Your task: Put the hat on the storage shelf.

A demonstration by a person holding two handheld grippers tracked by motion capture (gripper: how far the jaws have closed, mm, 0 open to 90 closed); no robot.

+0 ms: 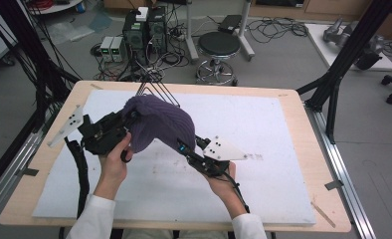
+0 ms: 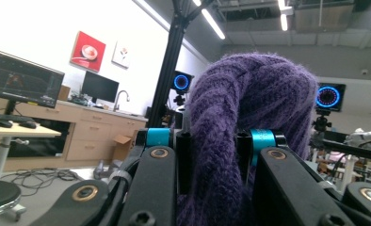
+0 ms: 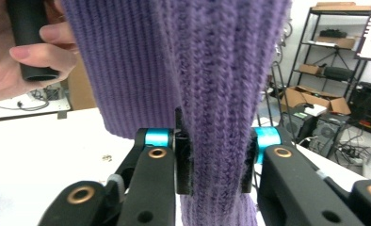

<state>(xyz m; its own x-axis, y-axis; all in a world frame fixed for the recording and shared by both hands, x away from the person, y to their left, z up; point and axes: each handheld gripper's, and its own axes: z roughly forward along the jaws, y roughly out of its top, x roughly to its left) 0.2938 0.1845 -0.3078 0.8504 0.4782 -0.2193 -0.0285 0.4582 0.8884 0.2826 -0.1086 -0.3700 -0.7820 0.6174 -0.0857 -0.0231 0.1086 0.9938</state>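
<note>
Two grippers, one purple knit hat (image 1: 159, 122): we've got it lifted off the white mat (image 1: 263, 149), held up over a wire stand (image 1: 156, 92) at the table's far edge. Left gripper (image 2: 214, 155) is clamped on bunched knit, right gripper (image 3: 216, 160) likewise pinches a fold. Gripping opposite sides probably keeps it spread for draping onto the stand.

The hat (image 1: 157, 123) hides both grippers' tips and most of the wire rack (image 1: 156, 91) behind it.
</note>
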